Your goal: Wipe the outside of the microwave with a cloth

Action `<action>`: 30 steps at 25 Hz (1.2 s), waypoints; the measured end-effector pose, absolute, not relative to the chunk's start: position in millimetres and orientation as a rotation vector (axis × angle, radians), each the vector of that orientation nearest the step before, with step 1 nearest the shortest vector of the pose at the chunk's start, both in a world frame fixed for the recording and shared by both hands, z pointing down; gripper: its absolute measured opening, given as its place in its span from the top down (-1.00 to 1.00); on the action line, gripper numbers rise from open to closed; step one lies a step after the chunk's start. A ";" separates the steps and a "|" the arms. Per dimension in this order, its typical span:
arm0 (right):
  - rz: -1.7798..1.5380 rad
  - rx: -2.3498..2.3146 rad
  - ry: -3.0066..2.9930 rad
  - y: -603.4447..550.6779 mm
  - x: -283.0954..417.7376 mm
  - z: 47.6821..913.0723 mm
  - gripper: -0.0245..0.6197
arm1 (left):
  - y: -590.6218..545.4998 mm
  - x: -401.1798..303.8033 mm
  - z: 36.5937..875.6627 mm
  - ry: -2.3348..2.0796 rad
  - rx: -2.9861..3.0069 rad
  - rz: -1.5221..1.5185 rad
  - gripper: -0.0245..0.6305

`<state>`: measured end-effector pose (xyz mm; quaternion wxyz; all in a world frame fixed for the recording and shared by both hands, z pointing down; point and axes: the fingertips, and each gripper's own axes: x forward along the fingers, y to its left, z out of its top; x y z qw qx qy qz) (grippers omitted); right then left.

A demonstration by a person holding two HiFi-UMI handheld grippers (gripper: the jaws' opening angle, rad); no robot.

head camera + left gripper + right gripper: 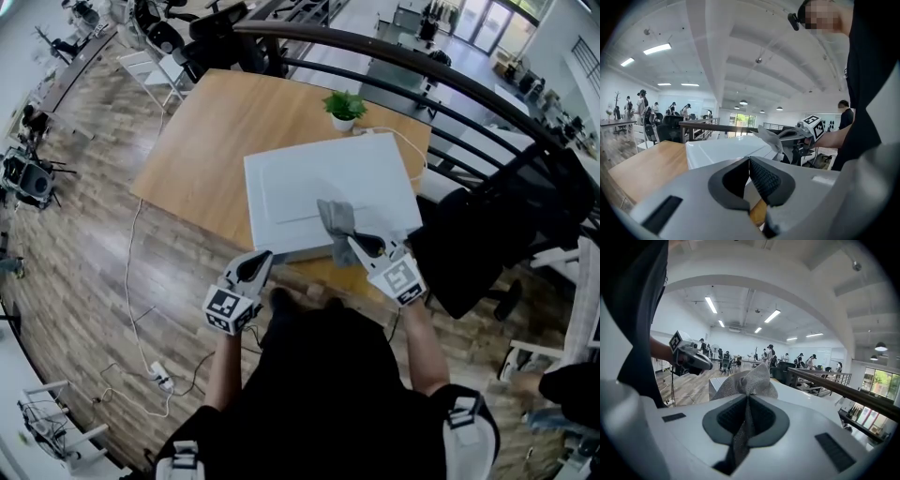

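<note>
A: Position of the grey woven cloth (pixel 337 223)?

B: Crumpled on top of the flat white box-shaped microwave (pixel 300 183), near its front right edge, with one end trailing down over that edge.

A: Held by anything?

B: Pinched by the right gripper (pixel 355 242), jaws pressed together on the fabric. Bunched up just past the jaw tips in the right gripper view, with a strip caught between the ribbed pads.

A: And the left gripper (pixel 266 257)?

B: Held low, just beside the microwave's front left corner, apart from the cloth. Jaws pressed together with nothing between them. Contact with the microwave impossible to tell.

A: Surroundings?

B: Microwave resting on a light brown wooden table (pixel 211 141), toward its near right corner. Small green plant in a white pot (pixel 344 109) on the table just behind the microwave. Thin white cable (pixel 413 150) curving away from the microwave's back right. Dark curved metal railing (pixel 422 61) beyond the table. Wood-plank floor (pixel 84 253) to the left.
</note>
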<state>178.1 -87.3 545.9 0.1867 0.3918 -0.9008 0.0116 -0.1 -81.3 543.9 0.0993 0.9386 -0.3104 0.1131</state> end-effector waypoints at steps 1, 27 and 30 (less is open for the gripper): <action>0.048 1.111 -2.543 -81.3 185.5 546.1 0.90 | -77.2 7.1 544.4 -0.916 2.778 0.338 0.92; 0.094 1.071 -2.614 -21.3 209.9 566.4 0.90 | -13.1 65.0 546.6 -0.853 2.820 0.437 0.92; 0.113 1.086 -2.618 -16.8 207.3 562.7 0.90 | -9.4 62.6 545.6 -0.855 2.801 0.445 0.92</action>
